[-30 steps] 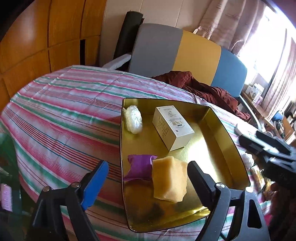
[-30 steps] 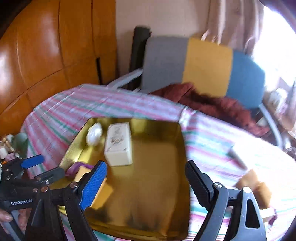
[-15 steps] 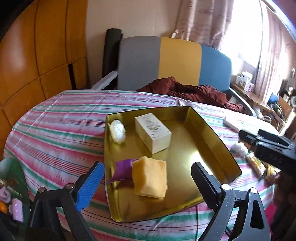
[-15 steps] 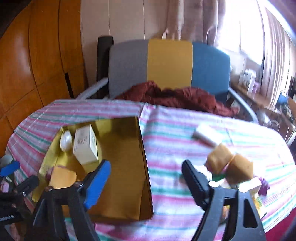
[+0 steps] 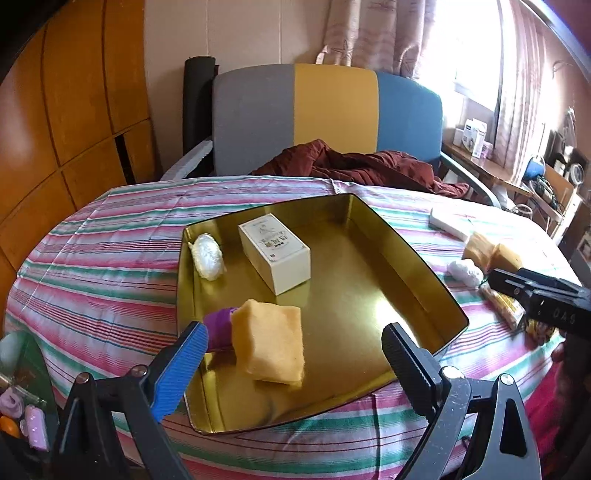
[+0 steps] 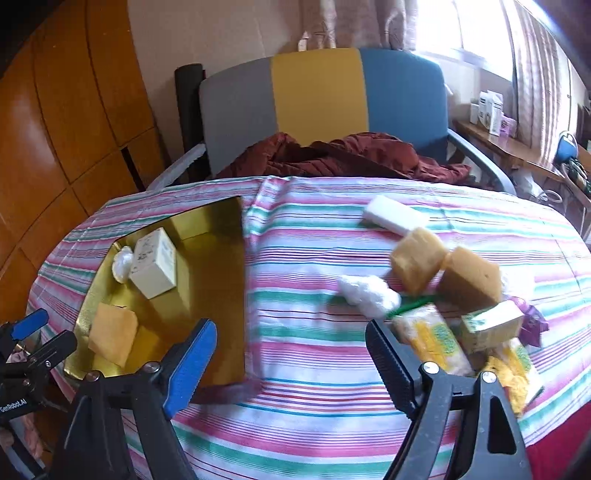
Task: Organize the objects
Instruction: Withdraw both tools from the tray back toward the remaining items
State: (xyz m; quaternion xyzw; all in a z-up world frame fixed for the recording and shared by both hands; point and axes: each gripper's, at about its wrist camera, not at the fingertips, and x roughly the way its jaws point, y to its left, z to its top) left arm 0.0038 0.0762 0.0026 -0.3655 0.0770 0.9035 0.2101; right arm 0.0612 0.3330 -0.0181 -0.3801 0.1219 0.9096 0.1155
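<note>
Four items sit in gold tray [image 5: 424, 269] ahead of wide-open, empty left tongs [image 5: 291, 354]; loose pile [image 6: 461, 295] just beyond empty right tongs [image 6: 291, 354], jaws just reopening.

Striped tablecloth [image 6: 306, 424] carries a gold tray [image 5: 424, 273] and scattered sponges [image 6: 417, 258].

Tricolour chair [image 5: 332, 114], maroon cloth [image 5: 354, 166], curtains [image 5: 369, 33].

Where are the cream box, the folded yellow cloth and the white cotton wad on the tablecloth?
cream box [image 5: 274, 252], left wrist view, on its printed top face.
folded yellow cloth [image 5: 269, 343], left wrist view, middle of its top.
white cotton wad [image 6: 369, 295], right wrist view, its centre.
</note>
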